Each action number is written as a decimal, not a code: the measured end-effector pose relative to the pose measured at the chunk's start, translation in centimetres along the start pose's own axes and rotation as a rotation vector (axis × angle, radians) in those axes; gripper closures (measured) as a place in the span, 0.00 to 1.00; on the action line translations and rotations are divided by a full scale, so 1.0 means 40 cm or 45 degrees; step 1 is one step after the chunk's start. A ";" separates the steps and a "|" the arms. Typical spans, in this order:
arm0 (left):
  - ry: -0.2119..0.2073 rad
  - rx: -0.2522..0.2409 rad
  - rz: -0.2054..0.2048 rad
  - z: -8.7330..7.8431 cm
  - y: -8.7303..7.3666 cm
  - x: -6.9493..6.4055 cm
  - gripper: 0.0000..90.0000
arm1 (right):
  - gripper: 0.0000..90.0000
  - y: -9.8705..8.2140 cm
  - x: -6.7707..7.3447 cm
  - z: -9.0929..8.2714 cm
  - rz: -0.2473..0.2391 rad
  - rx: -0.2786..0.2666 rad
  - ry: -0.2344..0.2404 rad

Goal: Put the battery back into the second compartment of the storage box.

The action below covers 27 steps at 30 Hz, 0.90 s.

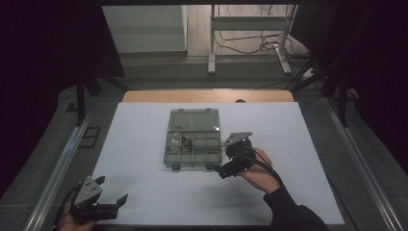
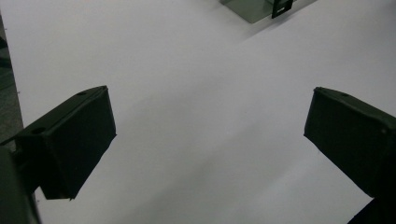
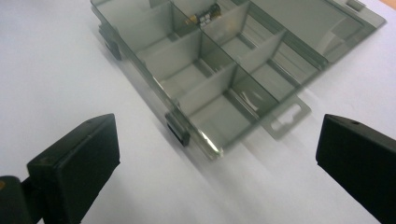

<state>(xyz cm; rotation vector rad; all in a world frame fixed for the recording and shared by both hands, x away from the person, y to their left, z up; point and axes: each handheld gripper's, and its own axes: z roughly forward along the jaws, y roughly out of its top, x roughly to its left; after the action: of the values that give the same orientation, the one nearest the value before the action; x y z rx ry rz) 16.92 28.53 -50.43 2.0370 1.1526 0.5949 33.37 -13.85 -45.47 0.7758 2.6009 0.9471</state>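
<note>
— What lay in front of your jaws at that moment?

— A smoky clear compartment box, lid open, flat on the white tabletop. Its near corner sat ahead of my right gripper, roughly midway between the two jaws but beyond their tips, touching neither. One black latch on its front wall was closer to my left-hand jaw; the hang tab on its end pointed toward my right-hand jaw.

— Anything inside it?

— Dividers splitting it into cells. The cells nearest my jaws looked bare. Farther off, small metallic bits sat in one cell; I couldn't tell what they were.

— And the jaws themselves?

— On the right, spread wide with nothing between them. From the high view, the right gripper sat just beside the box's right front corner, held in a hand.

— And your other one?

— The left gripper was also spread wide with bare tabletop between its jaws. The box was well apart from it, just a corner far beyond the tips. From above, the left gripper was near the table's front edge.
</note>
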 end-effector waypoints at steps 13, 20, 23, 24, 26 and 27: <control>0.000 -0.005 -0.005 -0.001 0.000 0.001 0.02 | 0.00 -0.082 -0.010 -0.077 0.073 -0.072 -0.094; 0.000 -0.007 -0.009 -0.001 0.000 0.001 0.02 | 0.00 -0.142 -0.017 -0.127 0.126 -0.109 -0.142; -0.001 -0.011 -0.014 -0.001 -0.001 0.001 0.02 | 0.00 -0.168 -0.020 -0.146 0.148 -0.121 -0.159; -0.001 -0.011 -0.015 -0.001 -0.001 0.001 0.02 | 0.00 -0.177 -0.021 -0.152 0.158 -0.123 -0.161; -0.001 -0.010 -0.015 -0.001 -0.001 0.001 0.02 | 0.00 -0.193 -0.023 -0.164 0.167 -0.127 -0.170; -0.001 -0.011 -0.015 -0.001 -0.001 0.001 0.02 | 0.00 -0.200 -0.023 -0.169 0.174 -0.126 -0.177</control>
<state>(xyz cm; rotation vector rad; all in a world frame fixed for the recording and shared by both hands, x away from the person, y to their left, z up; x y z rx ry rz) 16.90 28.59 -50.42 2.0216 1.1592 0.5925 28.18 -23.01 -45.59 0.9669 2.3888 1.0125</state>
